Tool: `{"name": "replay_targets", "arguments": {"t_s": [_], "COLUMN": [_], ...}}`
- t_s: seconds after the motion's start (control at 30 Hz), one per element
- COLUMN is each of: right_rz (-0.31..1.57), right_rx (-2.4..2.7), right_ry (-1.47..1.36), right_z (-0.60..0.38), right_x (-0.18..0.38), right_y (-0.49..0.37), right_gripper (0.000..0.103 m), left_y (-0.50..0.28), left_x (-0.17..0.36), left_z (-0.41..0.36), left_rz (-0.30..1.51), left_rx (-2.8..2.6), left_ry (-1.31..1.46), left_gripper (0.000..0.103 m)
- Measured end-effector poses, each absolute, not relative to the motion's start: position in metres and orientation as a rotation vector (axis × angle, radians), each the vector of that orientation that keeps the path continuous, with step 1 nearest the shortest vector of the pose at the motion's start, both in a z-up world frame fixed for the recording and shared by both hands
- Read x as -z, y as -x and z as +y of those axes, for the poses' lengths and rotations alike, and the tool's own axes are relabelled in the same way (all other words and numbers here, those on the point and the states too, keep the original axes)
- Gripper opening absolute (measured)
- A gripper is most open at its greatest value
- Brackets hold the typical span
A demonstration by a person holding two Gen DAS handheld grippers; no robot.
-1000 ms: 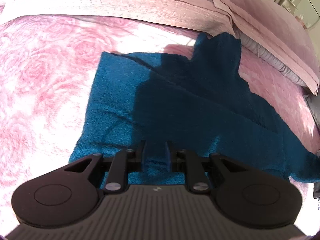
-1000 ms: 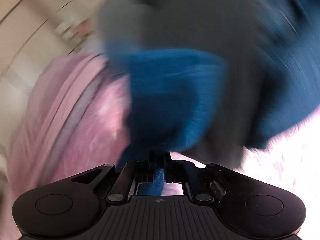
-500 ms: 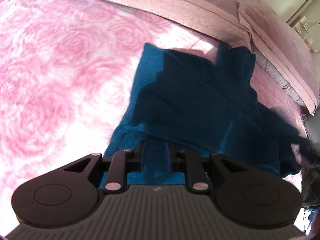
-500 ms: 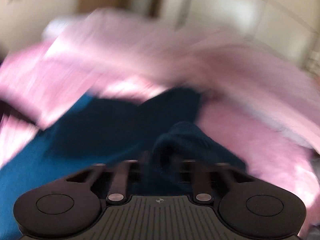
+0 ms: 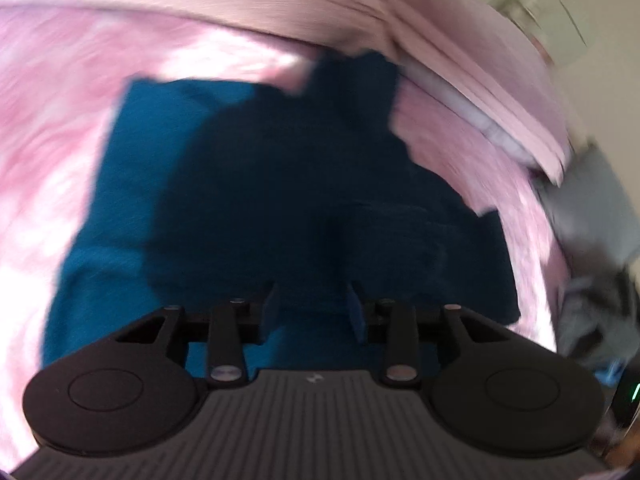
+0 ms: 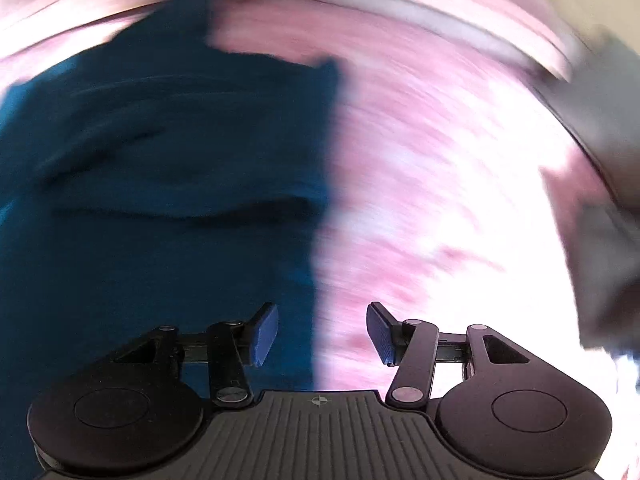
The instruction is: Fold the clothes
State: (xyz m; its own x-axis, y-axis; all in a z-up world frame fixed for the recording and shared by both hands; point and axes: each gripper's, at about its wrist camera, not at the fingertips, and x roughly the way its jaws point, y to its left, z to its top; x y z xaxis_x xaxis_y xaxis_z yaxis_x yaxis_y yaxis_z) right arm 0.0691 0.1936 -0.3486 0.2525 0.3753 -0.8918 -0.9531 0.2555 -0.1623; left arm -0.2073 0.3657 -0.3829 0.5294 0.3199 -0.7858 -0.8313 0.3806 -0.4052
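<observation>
My left fingers (image 5: 312,312) are opening over the teal garment (image 5: 224,184), nothing pinched between them, because the fold now lies flat on the pink bed (image 5: 52,128) near its pillow edge. My right fingers (image 6: 322,334) stand apart and empty above the garment's side edge, free to take the next hem.

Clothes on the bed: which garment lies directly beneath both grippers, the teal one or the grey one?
The teal garment, spread on the pink bedspread; the grey garment lies apart, at the bed's far right edge.
</observation>
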Motion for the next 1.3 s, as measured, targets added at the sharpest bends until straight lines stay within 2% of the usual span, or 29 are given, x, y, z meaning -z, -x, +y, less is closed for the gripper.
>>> {"name": "replay_targets", "arguments": {"t_s": [0.07, 0.13, 0.23, 0.27, 0.33, 0.37, 0.57, 0.67, 0.73, 0.87, 1.0, 1.2, 1.3], "right_rz": [0.933, 1.011, 1.106, 1.124, 1.150, 1.156, 1.096, 1.058, 1.023, 0.932, 0.793, 0.523, 0.510], "right_rx": [-0.989, -0.938, -0.902, -0.895, -0.887, -0.887, -0.953, -1.001, -1.064, -1.185, -1.305, -1.391, -1.446], "right_ry": [0.752, 0.658, 0.560, 0.548, 0.536, 0.536, 0.535, 0.530, 0.535, 0.593, 0.704, 0.891, 0.881], "right_z": [0.187, 0.181, 0.171, 0.170, 0.169, 0.169, 0.165, 0.178, 0.189, 0.214, 0.239, 0.254, 0.254], "right_x": [0.347, 0.346, 0.349, 0.350, 0.354, 0.356, 0.353, 0.354, 0.353, 0.357, 0.361, 0.359, 0.354], "right_y": [-0.099, -0.122, -0.140, -0.142, -0.140, -0.136, -0.129, -0.124, -0.118, -0.101, -0.076, -0.036, -0.024], "right_gripper": [0.053, 0.053, 0.053, 0.053, 0.053, 0.053, 0.053, 0.053, 0.053, 0.053, 0.053, 0.053, 0.053], "left_y": [0.174, 0.139, 0.094, 0.080, 0.070, 0.076, 0.175, 0.227, 0.252, 0.279, 0.290, 0.300, 0.305], "left_x": [0.380, 0.377, 0.392, 0.399, 0.413, 0.410, 0.347, 0.351, 0.372, 0.408, 0.411, 0.407, 0.408], "left_z": [0.359, 0.349, 0.332, 0.327, 0.325, 0.326, 0.348, 0.371, 0.391, 0.406, 0.402, 0.398, 0.400], "left_rz": [0.725, 0.782, 0.891, 0.928, 0.984, 0.950, 0.521, 0.549, 0.609, 0.593, 0.503, 0.486, 0.464], "left_rx": [-0.766, -0.725, -0.690, -0.678, -0.687, -0.713, -1.031, -1.225, -1.227, -1.208, -1.209, -1.188, -1.187], "left_ry": [0.766, 0.604, 0.330, 0.244, 0.142, 0.141, 0.255, 0.362, 0.564, 0.853, 0.936, 0.971, 0.992], "left_gripper": [0.040, 0.049, 0.049, 0.047, 0.010, 0.010, 0.009, 0.009, 0.016, 0.019, 0.026, 0.027, 0.029]}}
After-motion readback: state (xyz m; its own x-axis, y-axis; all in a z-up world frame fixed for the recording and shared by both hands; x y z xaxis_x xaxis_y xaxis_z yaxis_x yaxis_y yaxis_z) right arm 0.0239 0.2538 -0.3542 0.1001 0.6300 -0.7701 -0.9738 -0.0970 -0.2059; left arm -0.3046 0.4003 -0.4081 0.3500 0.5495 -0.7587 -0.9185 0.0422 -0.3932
